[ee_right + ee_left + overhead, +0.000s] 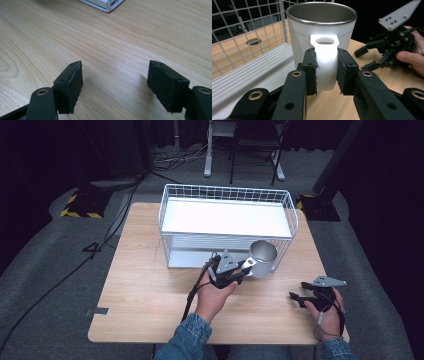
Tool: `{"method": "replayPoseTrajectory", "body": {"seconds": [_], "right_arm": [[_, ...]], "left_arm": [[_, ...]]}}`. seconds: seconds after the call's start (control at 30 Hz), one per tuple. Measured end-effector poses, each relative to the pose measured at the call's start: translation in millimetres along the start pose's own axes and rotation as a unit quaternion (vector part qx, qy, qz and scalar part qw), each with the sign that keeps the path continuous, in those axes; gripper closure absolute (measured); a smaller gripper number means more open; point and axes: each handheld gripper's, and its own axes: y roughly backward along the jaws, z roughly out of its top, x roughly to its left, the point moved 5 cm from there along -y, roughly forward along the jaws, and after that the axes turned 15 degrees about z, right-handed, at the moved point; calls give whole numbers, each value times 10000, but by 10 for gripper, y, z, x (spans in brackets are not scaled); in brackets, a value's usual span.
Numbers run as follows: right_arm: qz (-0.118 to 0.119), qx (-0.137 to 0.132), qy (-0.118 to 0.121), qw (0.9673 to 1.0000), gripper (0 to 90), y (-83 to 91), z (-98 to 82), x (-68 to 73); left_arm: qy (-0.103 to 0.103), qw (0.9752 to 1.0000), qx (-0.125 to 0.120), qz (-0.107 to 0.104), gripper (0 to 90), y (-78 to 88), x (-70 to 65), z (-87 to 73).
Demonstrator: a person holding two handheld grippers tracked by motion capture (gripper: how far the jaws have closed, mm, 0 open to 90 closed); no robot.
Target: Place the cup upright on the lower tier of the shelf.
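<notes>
A white mug (262, 258) with a steel inside hangs just in front of the wire basket (227, 192), near its right front corner. My left gripper (248, 264) is shut on the mug's white handle (325, 67), one black jaw on each side, and the mug (322, 27) stands upright. Over the right part of the table my right gripper (296, 298) is open with nothing between its jaws. In the right gripper view the right gripper (115, 85) hovers low over bare wood. The left gripper view shows the right gripper (364, 58) farther off.
The white wire basket has a white shelf (225, 217) inside and stands at the back of the wooden table (150, 290). Bare wood spreads to the left and front of the hands. Cables (65, 275) trail over the grey floor to the left.
</notes>
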Motion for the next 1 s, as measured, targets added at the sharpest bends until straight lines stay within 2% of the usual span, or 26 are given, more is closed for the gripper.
{"method": "replayPoseTrajectory", "body": {"seconds": [0.17, 0.27, 0.47, 0.5, 0.63, 0.7, 0.73, 1.0], "right_arm": [[1, -1, -2, 10000, 290, 0, 0, 0], [1, -1, -1, 10000, 290, 0, 0, 0], [4, 0, 3, 10000, 289, 0, 0, 1], [4, 0, 4, 10000, 289, 0, 0, 1], [5, 3, 6, 10000, 288, 0, 0, 1], [7, 4, 8, 10000, 288, 0, 0, 1], [7, 3, 8, 10000, 287, 0, 0, 2], [27, 4, 20, 10000, 288, -2, 0, 6]], "left_arm": [[-26, 9998, 65, 209, 716, -64, 68, 13], [14, 9991, -10, 429, 716, -138, 157, 22], [0, 9980, -60, 634, 716, -235, 231, 9], [-22, 9972, -77, 739, 715, -273, 269, -6], [67, 9958, -80, 908, 715, -334, 335, -35], [38, 9952, -95, 973, 715, -341, 354, -38], [74, 9940, -106, 1087, 715, -356, 378, -47], [312, 9921, -30, 1211, 715, -439, 498, -110]]}}
